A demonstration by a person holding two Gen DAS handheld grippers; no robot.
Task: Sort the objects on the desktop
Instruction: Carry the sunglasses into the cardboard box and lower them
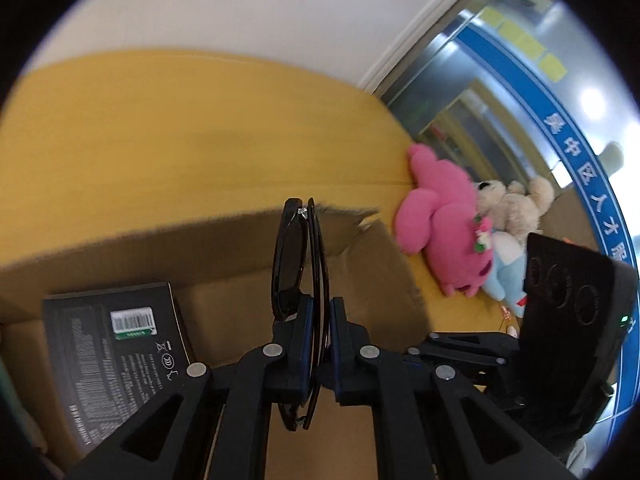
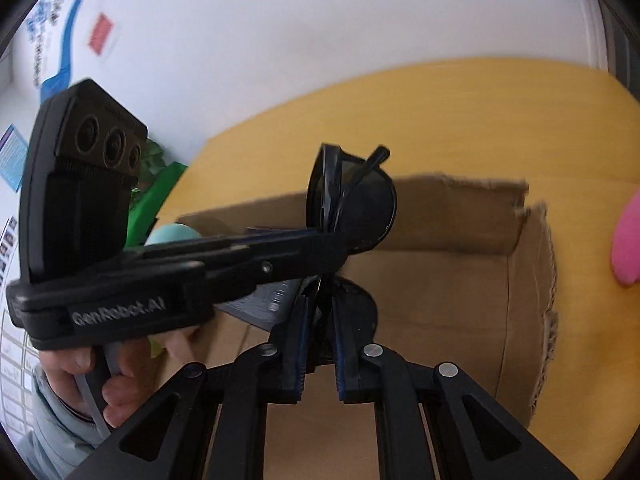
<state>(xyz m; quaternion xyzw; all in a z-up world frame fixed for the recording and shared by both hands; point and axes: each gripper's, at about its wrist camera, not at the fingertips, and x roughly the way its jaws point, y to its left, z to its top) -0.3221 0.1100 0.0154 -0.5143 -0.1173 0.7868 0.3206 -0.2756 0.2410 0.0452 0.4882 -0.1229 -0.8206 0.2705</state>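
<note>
We observed both grippers closed on one pair of black sunglasses, folded and held edge-on above an open cardboard box.

Left gripper: its jaws were pressed together on the folded frame, with the lens and temple arms standing up between the blue-edged pads. In the right wrist view this gripper reached in from the left, its fingers meeting the sunglasses at the frame just above the right gripper.

Right gripper: its jaws were likewise pinched on the sunglasses, lower on the frame, so that one lens rose above the grip and the other showed just behind the pads.

Hand: we noted a person's hand wrapped around the handle of the left gripper, with a pale sleeve below it.

Box contents: a black printed carton with a white barcode label lay inside the cardboard box at its left side. The box walls showed torn upper edges.

Surroundings: the box stood on a yellow table. A pink plush toy lay on the table just beside the box's right wall, touching a cream plush bear. A white wall stood behind the table.
</note>
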